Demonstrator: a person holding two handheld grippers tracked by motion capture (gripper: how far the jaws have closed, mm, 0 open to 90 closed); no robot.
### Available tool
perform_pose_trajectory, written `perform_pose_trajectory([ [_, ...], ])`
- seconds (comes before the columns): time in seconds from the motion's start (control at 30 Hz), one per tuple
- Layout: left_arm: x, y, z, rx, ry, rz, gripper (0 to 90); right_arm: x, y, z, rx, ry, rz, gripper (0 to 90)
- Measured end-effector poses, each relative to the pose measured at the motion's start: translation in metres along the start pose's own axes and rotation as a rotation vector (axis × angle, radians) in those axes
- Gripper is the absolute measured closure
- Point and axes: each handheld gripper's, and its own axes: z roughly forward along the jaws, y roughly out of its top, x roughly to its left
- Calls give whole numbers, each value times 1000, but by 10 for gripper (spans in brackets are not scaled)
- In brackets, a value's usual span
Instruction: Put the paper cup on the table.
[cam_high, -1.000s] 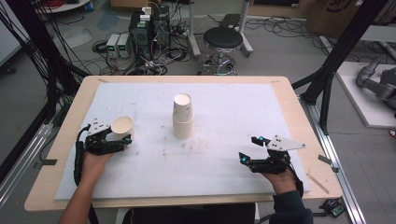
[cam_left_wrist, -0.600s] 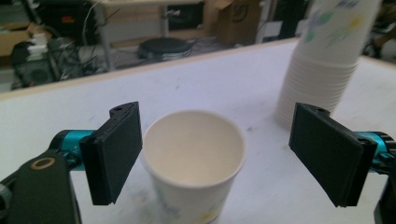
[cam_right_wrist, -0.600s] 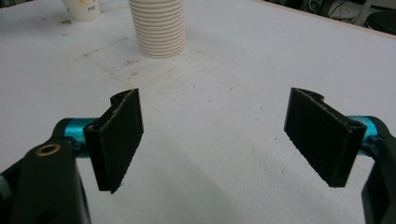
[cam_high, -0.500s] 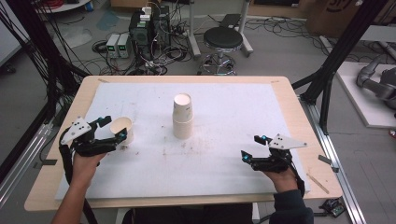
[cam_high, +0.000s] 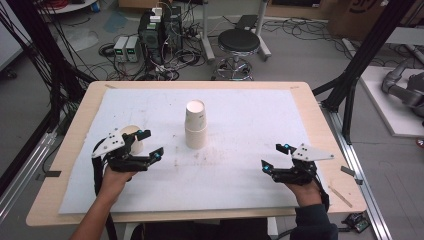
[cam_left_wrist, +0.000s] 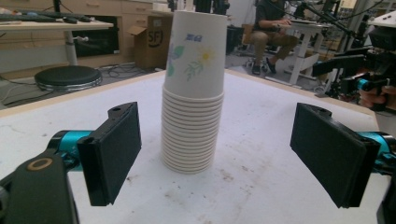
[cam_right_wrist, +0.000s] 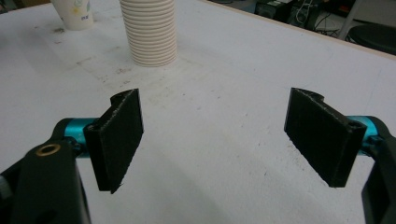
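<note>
A stack of paper cups (cam_high: 195, 125) stands upright at the centre of the high view on the white-covered desk (cam_high: 250, 165); a single cup (cam_high: 134, 139) sits at left of centre, just behind the left claw (cam_high: 148, 145) — touching it or not, I cannot tell. The left claw is spread wide, empty, facing the stack; the right claw (cam_high: 274, 157), lower right, is likewise released — well apart from the cups.

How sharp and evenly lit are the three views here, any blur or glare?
High view: soft, even light, the cup stack casting little shadow. Left gripper view: the stack is sharp, the background room softer. Right gripper view: the white table is bright and slightly washed out, and the single cup is cropped at the top edge.
</note>
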Motion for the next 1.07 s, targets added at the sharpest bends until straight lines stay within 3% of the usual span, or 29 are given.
perform_pose_trajectory([
  [0.57,-3,-3,-4,7,15,17,170,4,3,-2,-1,-21,-9,199],
  [1.07,-2,-5,0,22,16,24,177,-1,-1,-4,-6,-31,0,199],
])
